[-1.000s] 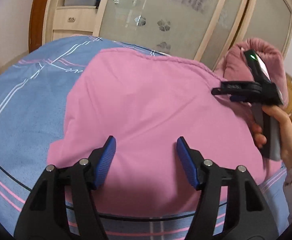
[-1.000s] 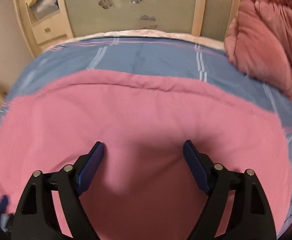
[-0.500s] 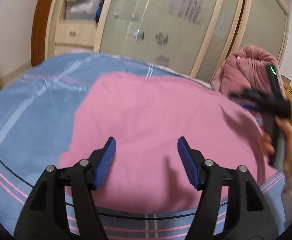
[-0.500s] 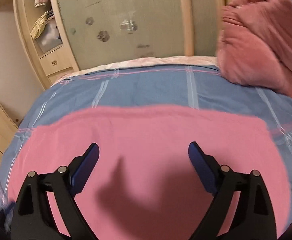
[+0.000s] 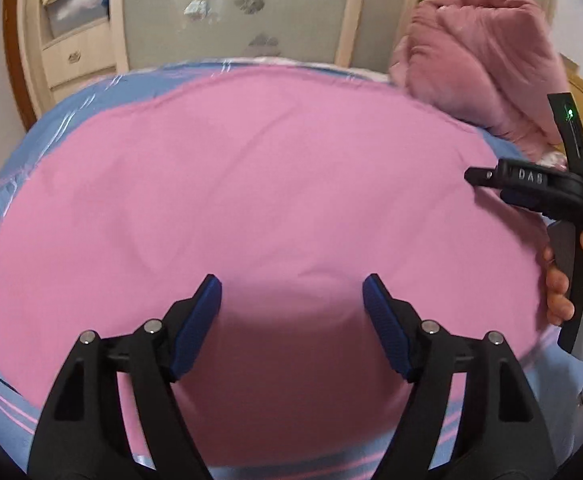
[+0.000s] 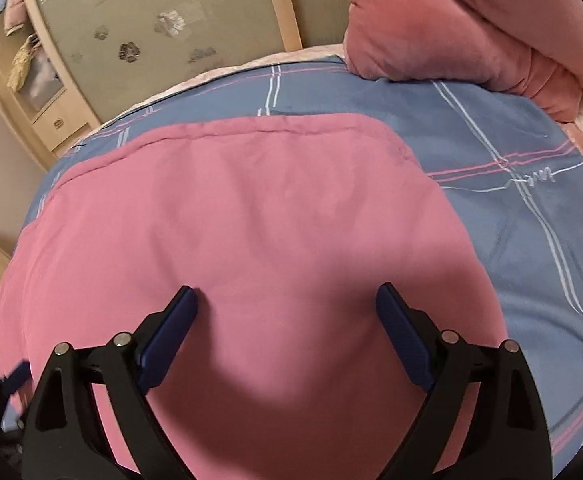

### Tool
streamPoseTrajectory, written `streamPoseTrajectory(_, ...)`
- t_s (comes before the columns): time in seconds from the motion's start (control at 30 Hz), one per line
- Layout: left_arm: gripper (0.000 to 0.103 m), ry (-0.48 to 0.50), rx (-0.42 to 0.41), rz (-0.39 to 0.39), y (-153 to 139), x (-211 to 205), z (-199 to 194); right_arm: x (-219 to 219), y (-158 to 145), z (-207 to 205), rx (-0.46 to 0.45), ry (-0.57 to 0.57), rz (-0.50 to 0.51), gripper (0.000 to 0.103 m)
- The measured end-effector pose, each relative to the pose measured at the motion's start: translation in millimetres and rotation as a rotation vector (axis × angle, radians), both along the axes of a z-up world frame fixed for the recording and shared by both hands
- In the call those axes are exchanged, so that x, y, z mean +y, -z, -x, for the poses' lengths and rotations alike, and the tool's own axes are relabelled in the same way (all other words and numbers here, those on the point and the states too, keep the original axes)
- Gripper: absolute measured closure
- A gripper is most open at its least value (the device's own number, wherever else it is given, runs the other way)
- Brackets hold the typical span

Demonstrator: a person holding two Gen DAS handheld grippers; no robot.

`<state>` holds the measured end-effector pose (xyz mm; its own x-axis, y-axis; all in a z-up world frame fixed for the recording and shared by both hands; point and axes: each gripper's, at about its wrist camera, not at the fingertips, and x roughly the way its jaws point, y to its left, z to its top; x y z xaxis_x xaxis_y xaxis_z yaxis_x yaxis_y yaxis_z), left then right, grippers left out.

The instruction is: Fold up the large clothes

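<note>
A large pink garment (image 5: 259, 200) lies spread flat on the blue plaid bed; it also fills the right wrist view (image 6: 251, 240), where its hemmed far edge runs across the sheet. My left gripper (image 5: 291, 292) is open and empty, held just above the cloth's near part. My right gripper (image 6: 287, 308) is open and empty over the cloth too. In the left wrist view the right gripper's body (image 5: 531, 188) shows side-on at the cloth's right edge, held by a hand.
The blue plaid bedsheet (image 6: 491, 168) shows bare to the right and beyond the garment. A bundled dusty-pink quilt (image 5: 483, 60) sits at the bed's far right corner. Wardrobe doors (image 5: 231, 12) and a drawer unit (image 6: 59, 120) stand behind the bed.
Both grippers stayed open and shifted over the garment. The left view swung right and came nearer the cloth. The right view swung right, bringing the garment's right edge and bare sheet into view.
</note>
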<state>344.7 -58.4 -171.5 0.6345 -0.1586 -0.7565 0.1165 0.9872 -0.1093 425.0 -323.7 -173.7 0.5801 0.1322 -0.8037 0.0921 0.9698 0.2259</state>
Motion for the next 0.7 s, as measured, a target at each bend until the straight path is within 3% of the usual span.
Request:
streamPoseTrajectory(0.13, 0.025, 0.004, 0.03, 0.012, 10, 3, -5, -13, 16, -35, 0.04, 0.045, -0.048, 0.008)
streamPoseTrajectory(0.23, 0.025, 0.003, 0.034, -0.004, 12, 0, -6, -21, 23, -58, 0.062, 0.107, -0.001, 0.008)
streamPoseTrajectory(0.3, 0.025, -0.002, 0.044, -0.002, 13, 0, -8, -30, 19, -59, 0.052, 0.152, -0.037, 0.013)
streamPoseTrajectory(0.37, 0.025, -0.002, 0.047, 0.008, 17, -1, -5, -31, 2, -43, -0.026, 0.149, -0.063, 0.015)
streamPoseTrajectory(0.43, 0.025, -0.003, 0.041, 0.011, 18, 0, -4, -14, -19, -8, -0.104, 0.04, -0.067, 0.015)
streamPoseTrajectory(0.57, 0.024, -0.014, 0.04, 0.014, 18, 1, -3, 26, -22, 45, -0.078, -0.139, 0.043, 0.015)
streamPoseTrajectory(0.63, 0.024, -0.016, 0.043, 0.012, 17, 0, -3, 29, -10, 55, -0.052, -0.157, 0.116, 0.014)
streamPoseTrajectory(0.7, 0.024, -0.011, 0.044, 0.009, 17, -1, -3, 2, 3, 54, -0.024, -0.115, 0.044, 0.014)
